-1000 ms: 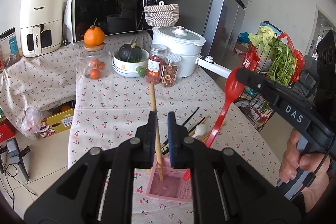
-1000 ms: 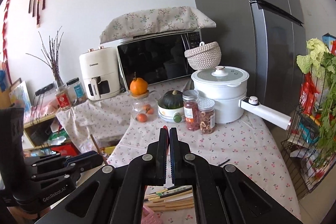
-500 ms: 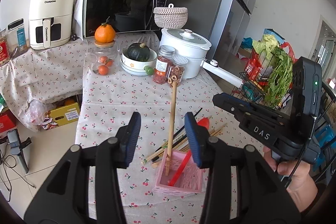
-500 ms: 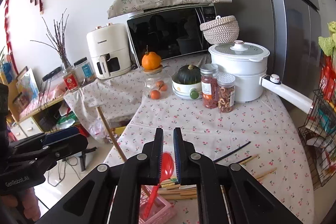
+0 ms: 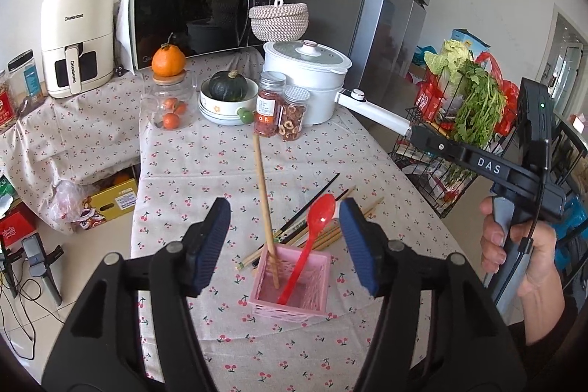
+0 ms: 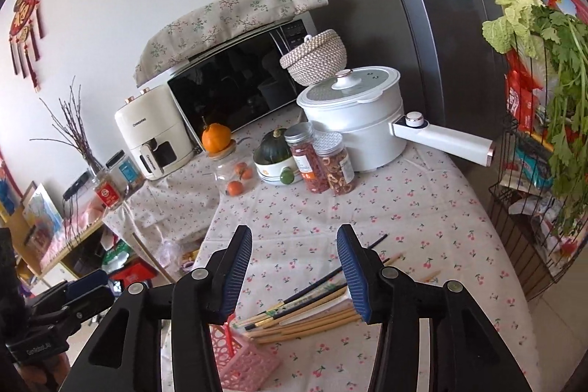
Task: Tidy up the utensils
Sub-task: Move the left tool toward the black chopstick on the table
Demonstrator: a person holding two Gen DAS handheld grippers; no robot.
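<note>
A pink slotted basket (image 5: 290, 285) stands on the cherry-print tablecloth (image 5: 205, 171). In it lean a long wooden stick (image 5: 262, 193) and a red spoon (image 5: 319, 214), both free of any pad. My left gripper (image 5: 284, 239) hovers above and in front of the basket, jaws opening, nothing gripped. Loose chopsticks (image 5: 330, 234) lie just behind the basket. My right gripper (image 6: 296, 269) is also opening and holds nothing, over the chopsticks (image 6: 305, 316); the basket (image 6: 250, 364) sits low at the left there. The left wrist view shows the right gripper (image 5: 474, 160) off to the right in a hand (image 5: 522, 263).
At the table's far end stand a white pot (image 5: 307, 76) with a long handle, two spice jars (image 5: 281, 112), a bowl with a squash (image 5: 228, 98) and a glass jar under an orange (image 5: 167, 98). A wire rack of greens (image 5: 466, 120) stands off the right edge.
The left gripper let go of the wooden stick and the right one let go of the red spoon; both now stand in the basket. Both jaws opened wide and the right gripper drew away rightward.
</note>
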